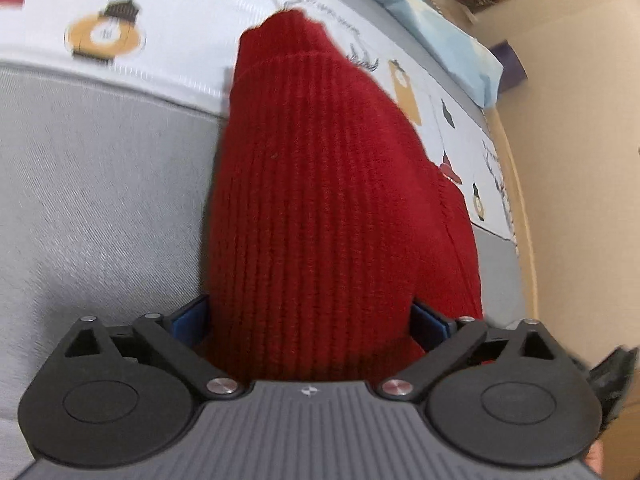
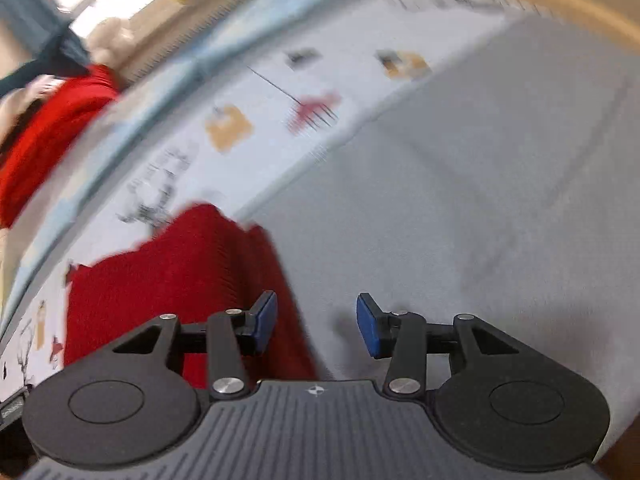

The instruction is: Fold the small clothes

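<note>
We are holding the left gripper (image 1: 310, 320) wide, straddling the red knit garment (image 1: 320, 200) on the grey bedding (image 1: 100, 200), unpinched; right gripper (image 2: 316, 322) half-open, empty. Soft, floppy knit: grip edges.

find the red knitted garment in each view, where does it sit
Left wrist: the red knitted garment fills the centre, running up from between the wide-open blue pads.
Right wrist: it lies lower left, beside the left pad, not between the pads.
Shared landmark: the printed white sheet bordering grey fabric.
</note>
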Demonstrator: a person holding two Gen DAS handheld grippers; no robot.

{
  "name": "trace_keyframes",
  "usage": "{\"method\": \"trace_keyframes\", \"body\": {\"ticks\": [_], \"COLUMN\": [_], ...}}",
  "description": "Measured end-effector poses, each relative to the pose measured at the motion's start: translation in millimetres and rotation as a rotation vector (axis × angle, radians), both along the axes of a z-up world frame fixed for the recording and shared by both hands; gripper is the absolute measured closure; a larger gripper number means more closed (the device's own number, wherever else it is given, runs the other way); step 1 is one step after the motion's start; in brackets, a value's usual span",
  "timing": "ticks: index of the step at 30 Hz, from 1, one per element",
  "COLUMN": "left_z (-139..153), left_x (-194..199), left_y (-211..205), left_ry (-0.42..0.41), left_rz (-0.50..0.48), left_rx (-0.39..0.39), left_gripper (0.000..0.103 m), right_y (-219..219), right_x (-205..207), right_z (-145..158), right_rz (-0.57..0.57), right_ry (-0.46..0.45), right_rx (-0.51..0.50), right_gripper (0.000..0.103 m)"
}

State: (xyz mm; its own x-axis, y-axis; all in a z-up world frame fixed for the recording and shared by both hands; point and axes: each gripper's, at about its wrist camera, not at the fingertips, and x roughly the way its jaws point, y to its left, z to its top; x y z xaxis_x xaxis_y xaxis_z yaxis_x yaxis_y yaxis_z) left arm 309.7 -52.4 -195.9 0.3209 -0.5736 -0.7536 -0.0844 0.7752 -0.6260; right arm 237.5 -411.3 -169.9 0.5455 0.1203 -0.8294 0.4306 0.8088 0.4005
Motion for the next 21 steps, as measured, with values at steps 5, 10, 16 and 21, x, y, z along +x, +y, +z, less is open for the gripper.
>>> {"method": "trace_keyframes", "body": {"ticks": [5, 10, 16, 21], "left_z": [0, 22, 76, 108], "left_x": [-1, -8, -18, -18], "left_y": [-7, -10, 9, 48], "left_ry": [-0.030, -0.117, -0.265, -0.351], "left_rz": [-0.005, -0.032, -0.017, 0.009], "left_rx": [0.018, 0.076, 0.148, 0.244], "left_gripper": [0.004, 0.031, 0.036, 0.036], "right_y": [3, 17, 53, 98], "right_x": [8, 16, 32, 46], "right_z": [-33, -30, -6, 5], "right_rz": [0.009, 0.067, 0.145, 0.210], "right_ry": [0.154, 0.091, -0.017, -0.078], "right_rx": [0.086, 0.196, 0.184, 0.208], "right_gripper": [0.050, 0.102, 0.102, 0.103]}}
